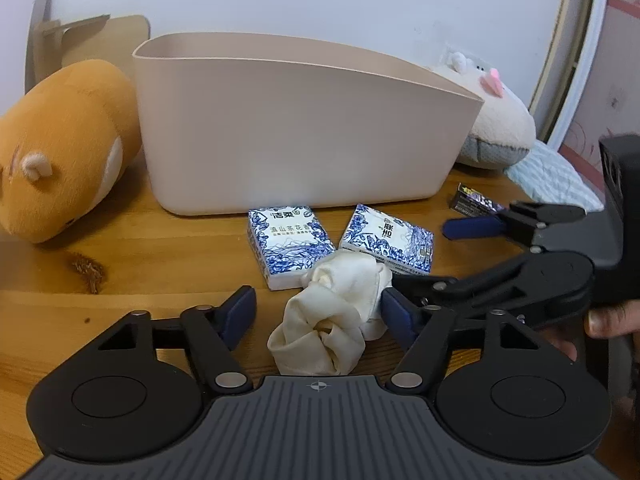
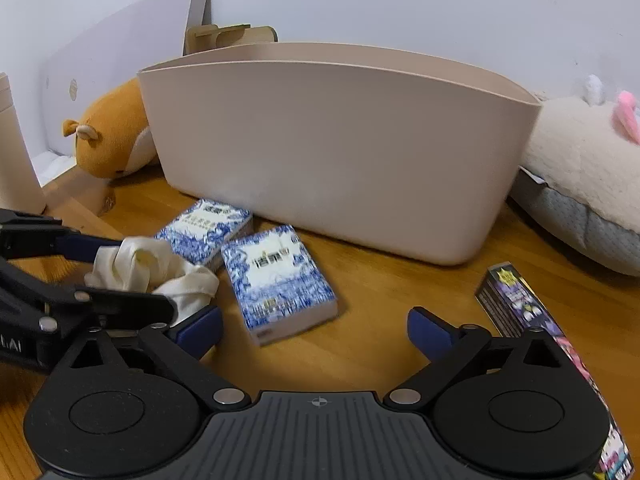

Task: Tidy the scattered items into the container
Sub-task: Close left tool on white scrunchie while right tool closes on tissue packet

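Left wrist view: our left tool (image 1: pixel 318 310) sits low over the wooden bench (image 1: pixel 140 264), jaws partly apart with a crumpled cream cloth (image 1: pixel 332 320) between them. The right pad looks to touch the cloth edge; the left pad stands clear of it, so no firm grip. Just behind the cloth lie two blue-and-white tissue packs, one on the left (image 1: pixel 290 246) and one on the right (image 1: pixel 386 240), the cloth overlapping the right one. Behind them stands the beige bin (image 1: pixel 300 128), upright; its inside is hidden from this angle. An orange plush (image 1: pixel 68 148) lies left of the bin, a white plush (image 1: pixel 496 120) right of it. A dark small box (image 1: pixel 476 200) lies near the bin's right end. Our right tool (image 1: pixel 420 256) comes in from the right, jaws wide, nothing held; its lower finger runs just beside the cloth and a hand (image 1: pixel 608 316) shows behind it.

Right wrist view: right tool (image 2: pixel 316 328) jaws wide open over bare bench (image 2: pixel 380 300), empty. The nearer tissue pack (image 2: pixel 278 280) lies just ahead of it, the other (image 2: pixel 206 230) beyond, close to the bin (image 2: pixel 340 148). The cloth (image 2: pixel 160 270) sits at left between the left tool's fingers (image 2: pixel 92 250). The dark box (image 2: pixel 520 300) lies along the right finger's outer side.
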A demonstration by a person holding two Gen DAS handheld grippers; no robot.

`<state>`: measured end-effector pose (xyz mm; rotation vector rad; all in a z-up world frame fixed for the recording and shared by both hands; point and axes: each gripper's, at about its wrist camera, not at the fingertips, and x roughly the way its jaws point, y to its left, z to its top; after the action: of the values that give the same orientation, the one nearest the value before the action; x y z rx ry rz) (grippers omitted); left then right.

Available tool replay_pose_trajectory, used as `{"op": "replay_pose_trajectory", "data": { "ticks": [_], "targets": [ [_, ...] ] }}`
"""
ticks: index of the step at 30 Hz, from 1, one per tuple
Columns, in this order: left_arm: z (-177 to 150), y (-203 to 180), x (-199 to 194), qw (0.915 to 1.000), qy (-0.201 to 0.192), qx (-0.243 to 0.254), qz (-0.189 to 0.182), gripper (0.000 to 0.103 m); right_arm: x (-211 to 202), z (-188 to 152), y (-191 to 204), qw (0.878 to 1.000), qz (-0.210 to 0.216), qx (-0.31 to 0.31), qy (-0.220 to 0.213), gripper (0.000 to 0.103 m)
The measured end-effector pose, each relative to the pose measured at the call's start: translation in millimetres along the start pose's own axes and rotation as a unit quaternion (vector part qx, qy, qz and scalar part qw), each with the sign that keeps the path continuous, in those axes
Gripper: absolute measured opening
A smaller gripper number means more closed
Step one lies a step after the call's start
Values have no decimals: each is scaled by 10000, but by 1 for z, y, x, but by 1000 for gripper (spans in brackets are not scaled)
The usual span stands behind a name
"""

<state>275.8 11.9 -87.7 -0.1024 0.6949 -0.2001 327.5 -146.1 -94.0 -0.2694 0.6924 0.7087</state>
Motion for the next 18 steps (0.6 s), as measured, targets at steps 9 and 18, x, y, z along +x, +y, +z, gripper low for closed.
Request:
{"op": "replay_pose_trajectory", "data": {
  "ticks": [9, 18],
  "targets": [
    [0, 1, 1, 10000, -8, -15, 43, 51, -1, 3, 4, 9998, 164, -67, -48, 78],
    [1, 3, -2, 9999, 86, -103, -25, 28, -11, 2, 11, 9995, 267, -185, -28, 48]
  ]
}}
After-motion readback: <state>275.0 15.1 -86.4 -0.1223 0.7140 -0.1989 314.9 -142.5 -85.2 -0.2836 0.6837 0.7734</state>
